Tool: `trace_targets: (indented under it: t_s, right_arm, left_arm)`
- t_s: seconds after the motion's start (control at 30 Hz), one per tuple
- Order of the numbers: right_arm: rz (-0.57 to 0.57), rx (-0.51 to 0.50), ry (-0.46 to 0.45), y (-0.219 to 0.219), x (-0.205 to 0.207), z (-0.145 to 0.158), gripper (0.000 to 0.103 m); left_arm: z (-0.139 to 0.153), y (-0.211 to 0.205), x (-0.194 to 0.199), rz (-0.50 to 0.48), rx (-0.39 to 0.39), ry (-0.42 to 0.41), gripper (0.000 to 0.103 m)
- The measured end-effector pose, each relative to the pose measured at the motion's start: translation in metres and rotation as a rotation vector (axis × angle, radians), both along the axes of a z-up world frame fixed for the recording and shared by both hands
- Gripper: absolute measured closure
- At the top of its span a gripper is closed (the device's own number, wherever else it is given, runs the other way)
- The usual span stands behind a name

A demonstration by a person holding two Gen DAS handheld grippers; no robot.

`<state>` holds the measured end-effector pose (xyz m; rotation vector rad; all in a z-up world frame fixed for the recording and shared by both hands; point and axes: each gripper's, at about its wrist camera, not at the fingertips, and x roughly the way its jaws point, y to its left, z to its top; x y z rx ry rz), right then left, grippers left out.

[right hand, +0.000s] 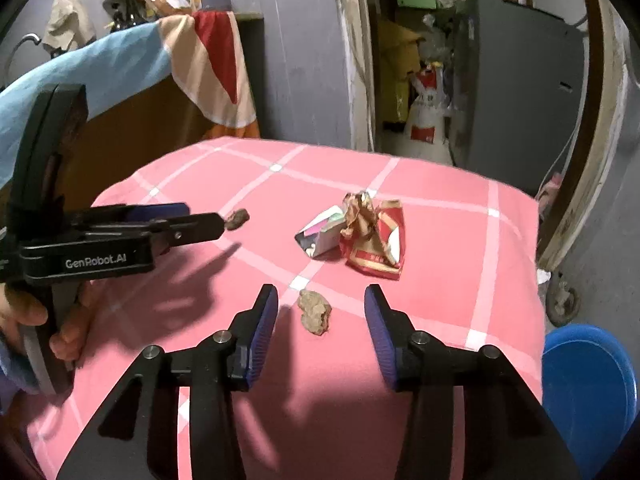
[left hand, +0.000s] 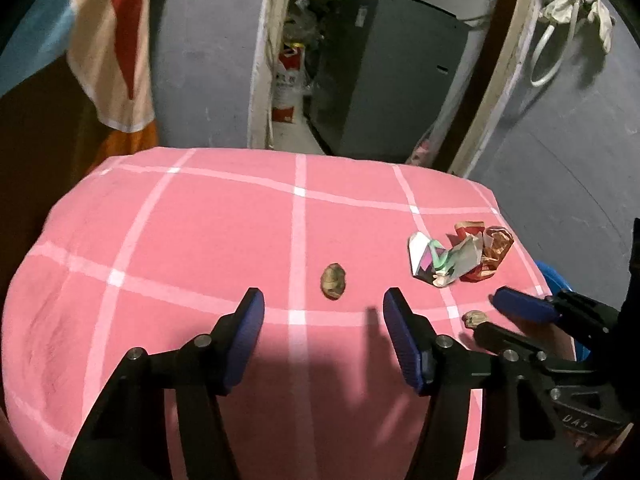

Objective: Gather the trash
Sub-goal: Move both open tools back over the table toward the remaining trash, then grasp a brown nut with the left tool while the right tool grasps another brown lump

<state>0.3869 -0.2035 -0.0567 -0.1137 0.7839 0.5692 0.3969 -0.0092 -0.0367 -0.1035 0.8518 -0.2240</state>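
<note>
On the pink checked tablecloth lie two small brown crumpled scraps and a pile of crushed wrappers. My left gripper is open, with one brown scrap just ahead between its blue pads; the scrap also shows in the right wrist view. My right gripper is open around the other brown scrap, which shows in the left wrist view too. The wrapper pile of white, green and red pieces lies beyond it, also seen in the left wrist view.
A blue bin stands on the floor at the table's right edge. A striped cloth hangs over a wooden cabinet at the left. Behind the table is a doorway with a grey cabinet and sacks.
</note>
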Motion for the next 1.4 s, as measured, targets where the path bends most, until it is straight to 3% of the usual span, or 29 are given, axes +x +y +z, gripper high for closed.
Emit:
trace_targets:
  t_s: [0.3, 0.43, 0.53, 0.73, 0.93, 1.2, 1.4]
  right_arm:
    - [0.01, -0.026, 0.049, 0.005, 0.006, -0.005, 0.072]
    - [0.008, -0.088, 0.014, 0.014, 0.003, -0.005, 0.085]
    - [0.009, -0.094, 0.006, 0.014, 0.002, -0.007, 0.088]
    - [0.0, -0.067, -0.004, 0.008, 0.001, -0.005, 0.089]
    - [-0.014, 0.018, -0.1, -0.005, -0.013, 0.006, 0.089]
    - [-0.058, 0.176, -0.375, -0.032, -0.056, 0.029, 0.089]
    - [-0.12, 0.214, -0.562, -0.056, -0.087, 0.05, 0.089]
  left_arm:
    - [-0.005, -0.012, 0.018, -0.043, 0.015, 0.054, 0.067]
    - [-0.006, -0.014, 0.021, -0.043, 0.031, 0.061, 0.082]
    - [-0.007, -0.016, 0.021, -0.042, 0.037, 0.063, 0.093]
    - [-0.005, -0.017, 0.015, -0.046, 0.033, 0.042, 0.095]
    - [0.008, -0.024, -0.01, -0.031, 0.016, -0.074, 0.095]
    - [0.034, -0.04, -0.054, -0.026, -0.066, -0.285, 0.095]
    - [0.057, -0.069, -0.082, -0.075, -0.075, -0.428, 0.095]
